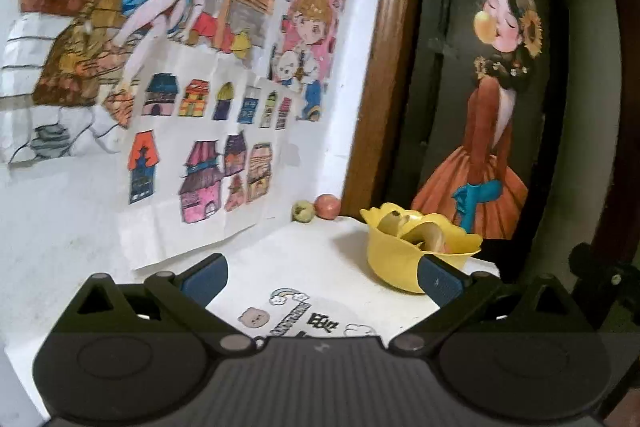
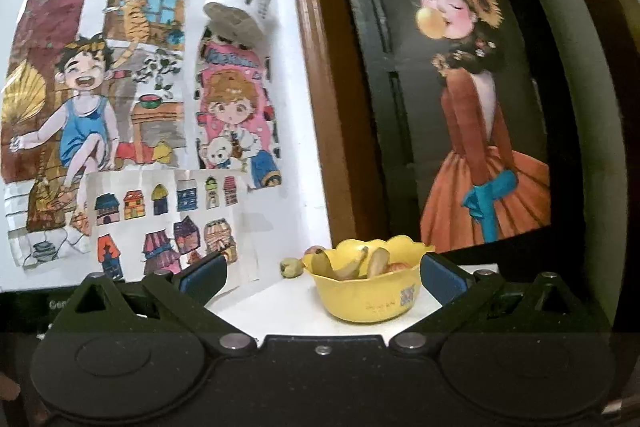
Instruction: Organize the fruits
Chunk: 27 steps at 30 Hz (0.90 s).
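White table top w/ a yellow wavy-edged plastic bowl holding bananas. Behind it by the wall: small red apple & green fruit, side by side. Left gripper & right gripper both wide open, holding nothing.

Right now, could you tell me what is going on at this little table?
A person is sorting fruit with two handheld grippers. Both the left gripper and the right gripper are open and hold nothing. A yellow bowl on the white table already holds bananas. A green fruit and a red fruit sit outside it, by the wall in the corner.
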Motion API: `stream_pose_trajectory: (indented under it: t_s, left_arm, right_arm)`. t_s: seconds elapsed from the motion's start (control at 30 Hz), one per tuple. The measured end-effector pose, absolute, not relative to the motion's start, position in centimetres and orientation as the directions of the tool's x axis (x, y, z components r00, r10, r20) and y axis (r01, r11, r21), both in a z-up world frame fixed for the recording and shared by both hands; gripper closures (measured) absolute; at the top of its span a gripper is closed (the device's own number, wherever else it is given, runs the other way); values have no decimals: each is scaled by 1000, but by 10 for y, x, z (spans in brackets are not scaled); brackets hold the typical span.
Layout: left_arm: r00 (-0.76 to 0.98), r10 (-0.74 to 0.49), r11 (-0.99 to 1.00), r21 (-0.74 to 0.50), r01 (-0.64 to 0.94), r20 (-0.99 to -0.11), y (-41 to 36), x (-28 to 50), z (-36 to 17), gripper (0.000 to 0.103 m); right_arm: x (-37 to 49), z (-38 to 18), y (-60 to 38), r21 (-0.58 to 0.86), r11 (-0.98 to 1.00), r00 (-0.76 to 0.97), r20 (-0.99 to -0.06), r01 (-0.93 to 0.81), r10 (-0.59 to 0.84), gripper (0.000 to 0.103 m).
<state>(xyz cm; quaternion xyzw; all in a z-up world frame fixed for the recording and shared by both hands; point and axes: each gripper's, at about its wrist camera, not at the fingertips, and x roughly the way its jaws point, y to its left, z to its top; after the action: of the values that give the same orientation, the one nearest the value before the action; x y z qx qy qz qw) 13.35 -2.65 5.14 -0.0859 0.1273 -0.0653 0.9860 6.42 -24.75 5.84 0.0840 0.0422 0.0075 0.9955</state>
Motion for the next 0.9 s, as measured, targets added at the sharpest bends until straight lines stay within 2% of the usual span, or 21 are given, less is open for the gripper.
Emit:
stream_pose_trajectory:
  t_s: [0.27, 0.6, 0.9]
  left_arm:
    - [959, -129, 981, -176, 85, -252, -20, 120, 41, 0]
    - [923, -141, 982, -171, 84, -358, -17, 114, 10, 0]
    - [918, -138, 985, -150, 87, -373, -17, 113, -6, 0]
  right_arm:
    - [57, 45, -241, 160, 986, 994, -107, 39, -22, 1]
    - [51, 9, -239, 195, 977, 971, -235, 88, -40, 1]
    - [51, -6, -234, 177, 977, 959, -275, 123, -71, 1]
